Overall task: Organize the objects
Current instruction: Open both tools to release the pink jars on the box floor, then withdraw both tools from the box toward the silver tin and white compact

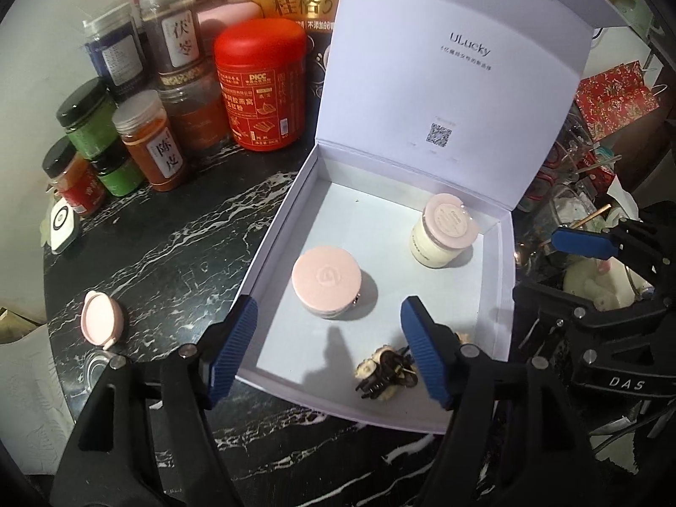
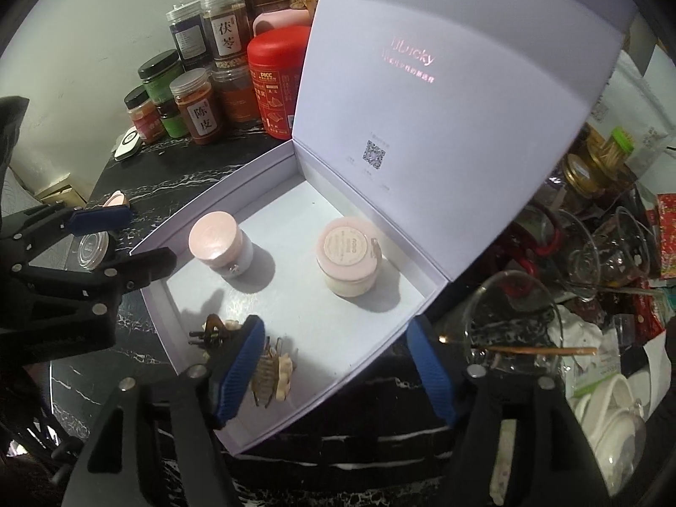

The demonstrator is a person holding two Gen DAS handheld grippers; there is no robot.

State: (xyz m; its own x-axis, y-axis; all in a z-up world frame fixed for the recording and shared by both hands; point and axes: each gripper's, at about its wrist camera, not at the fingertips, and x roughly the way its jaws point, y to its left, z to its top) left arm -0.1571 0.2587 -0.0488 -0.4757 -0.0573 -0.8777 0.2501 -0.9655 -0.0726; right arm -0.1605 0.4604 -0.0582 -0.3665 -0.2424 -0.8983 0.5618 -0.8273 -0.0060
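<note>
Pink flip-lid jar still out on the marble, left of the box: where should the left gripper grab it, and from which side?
Grip the pink flip-lid jar across the round body below its raised lid, coming down from above. The lid stands hinged open, so pinching it would likely swing it. The left gripper is open and empty.

Left gripper [image 1: 329,317]: 2 black plastic arms of open, cut-out frame, each ending in a blue ribbed pad [image 1: 426,359]. Round silver rivets sit at the pivots.

Right gripper [image 2: 333,352]: same build, black skeletal arms, blue ribbed pads [image 2: 238,369], silver rivets. Seen from the left wrist view, its black body carries white lettering "DAS".

No sleeve or hand visible.
</note>
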